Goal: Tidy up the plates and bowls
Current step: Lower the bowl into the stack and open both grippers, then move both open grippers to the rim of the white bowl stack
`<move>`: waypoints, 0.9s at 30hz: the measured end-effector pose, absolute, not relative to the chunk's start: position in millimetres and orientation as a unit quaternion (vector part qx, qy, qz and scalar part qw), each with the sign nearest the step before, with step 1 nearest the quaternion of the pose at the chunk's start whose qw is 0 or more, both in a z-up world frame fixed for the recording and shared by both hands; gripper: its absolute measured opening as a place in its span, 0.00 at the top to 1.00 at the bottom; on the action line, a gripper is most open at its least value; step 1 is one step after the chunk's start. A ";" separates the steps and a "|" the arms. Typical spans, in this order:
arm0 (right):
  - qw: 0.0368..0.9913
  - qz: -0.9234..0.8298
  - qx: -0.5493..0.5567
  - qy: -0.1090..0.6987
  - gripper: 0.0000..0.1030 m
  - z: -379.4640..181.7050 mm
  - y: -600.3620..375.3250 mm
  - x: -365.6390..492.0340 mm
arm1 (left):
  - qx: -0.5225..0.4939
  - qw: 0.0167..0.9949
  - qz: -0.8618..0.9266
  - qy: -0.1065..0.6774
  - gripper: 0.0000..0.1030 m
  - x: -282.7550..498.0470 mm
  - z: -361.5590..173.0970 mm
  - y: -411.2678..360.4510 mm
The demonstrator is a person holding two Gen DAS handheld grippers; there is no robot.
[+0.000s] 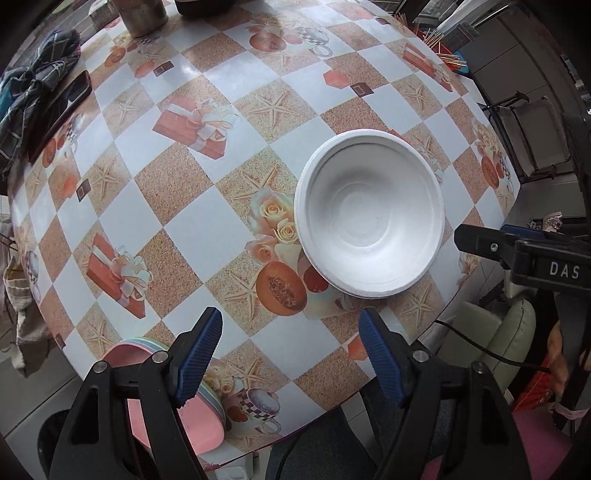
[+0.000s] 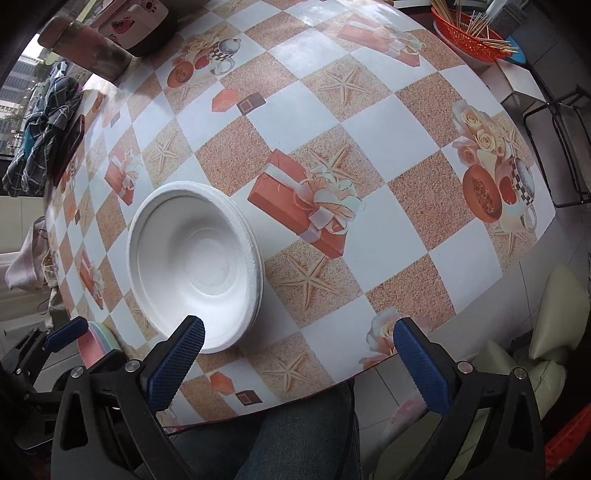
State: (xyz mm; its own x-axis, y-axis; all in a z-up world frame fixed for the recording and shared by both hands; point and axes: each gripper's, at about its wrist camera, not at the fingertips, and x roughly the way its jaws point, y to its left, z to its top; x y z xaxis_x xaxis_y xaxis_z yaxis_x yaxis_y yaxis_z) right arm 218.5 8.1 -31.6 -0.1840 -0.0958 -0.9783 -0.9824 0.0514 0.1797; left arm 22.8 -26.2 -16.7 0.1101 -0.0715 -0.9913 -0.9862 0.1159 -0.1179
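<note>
A round table (image 1: 207, 236) carries a glossy chequered cloth printed with starfish, gift boxes and roses. White bowls (image 2: 195, 273) sit nested near its front edge (several rims show); pastel plates (image 1: 207, 410) are stacked at the near-left edge. Left gripper (image 1: 290, 356) and right gripper (image 2: 299, 365) both gape wide, holding nothing. A red basket (image 2: 469, 35) of sticks stands at the far right rim

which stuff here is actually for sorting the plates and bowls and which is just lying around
For the job:
- white foam bowls, stacked
- pastel plastic plates, pink on top, at the near table edge

Just lying about:
- dark plaid cloth
- black phone
- red basket of wooden sticks
- metal cup
</note>
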 end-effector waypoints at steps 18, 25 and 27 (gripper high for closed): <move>0.437 0.512 -0.465 0.575 0.00 -21.4 -9.1 188.4 | -0.497 0.545 0.437 0.515 0.23 0.7 0.9 -34.0; 0.449 0.517 -0.476 0.552 0.00 -9.6 -12.6 178.1 | -0.498 0.561 0.438 0.495 0.23 -5.7 7.5 -37.2; 0.450 0.514 -0.483 0.547 0.00 -8.2 -16.2 175.7 | -0.499 0.567 0.434 0.491 0.23 -4.6 8.7 -39.1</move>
State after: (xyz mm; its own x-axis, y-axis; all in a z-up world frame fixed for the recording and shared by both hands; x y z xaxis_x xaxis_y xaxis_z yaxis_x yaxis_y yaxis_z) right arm 175.7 -16.2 -8.2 -0.1286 -0.0647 -0.9896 -0.9917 0.0049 0.1285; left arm -4.6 -39.1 8.7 0.1409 0.0030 -0.9900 -0.9824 0.1246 -0.1394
